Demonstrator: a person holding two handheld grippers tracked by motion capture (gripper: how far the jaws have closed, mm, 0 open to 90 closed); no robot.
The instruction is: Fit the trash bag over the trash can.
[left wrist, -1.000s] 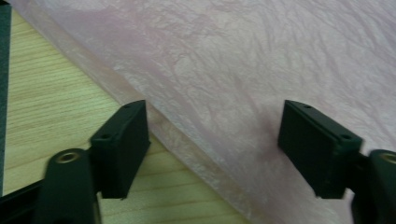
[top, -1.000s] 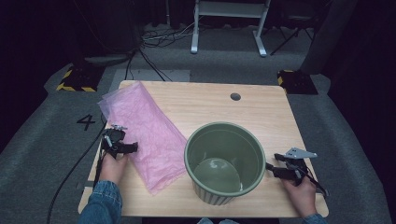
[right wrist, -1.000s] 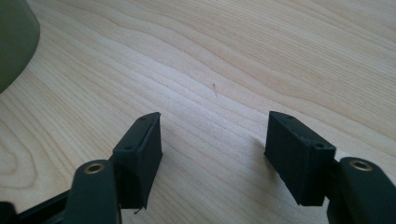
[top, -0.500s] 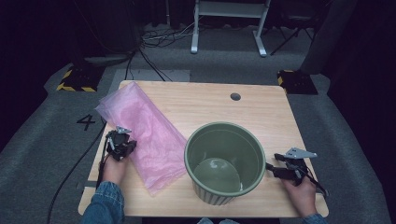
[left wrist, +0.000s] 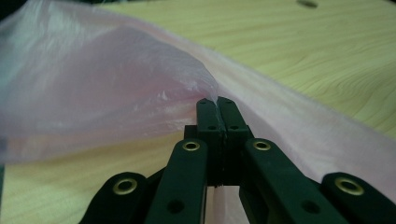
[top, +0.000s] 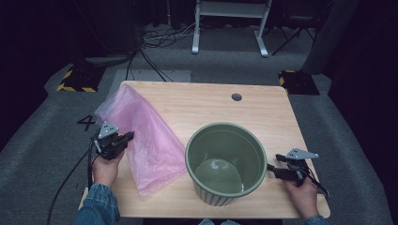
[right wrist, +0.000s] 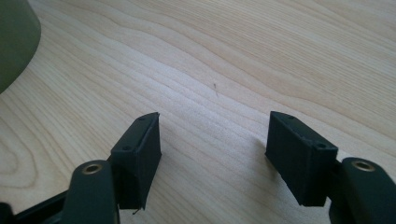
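A thin pink plastic bag (top: 145,136) lies across the left half of the wooden table (top: 263,108). My left gripper (top: 126,137) is shut on the bag's left edge, and that edge is lifted a little off the wood. In the left gripper view the closed jaws pinch a fold of the pink bag (left wrist: 116,93) at the left gripper (left wrist: 217,100). A large green pot (top: 226,159) stands upright at the front middle. My right gripper (top: 271,168) rests at the pot's right side, open, with bare wood between its fingers (right wrist: 140,149).
A small round hole (top: 236,97) sits near the table's far edge. The green pot's wall (right wrist: 14,37) curves in at the left in the right gripper view. Cables and a metal stand (top: 230,18) lie on the floor beyond the table.
My left gripper has closed on the bag's edge and lifted it slightly. The right gripper and the pot have stayed still.
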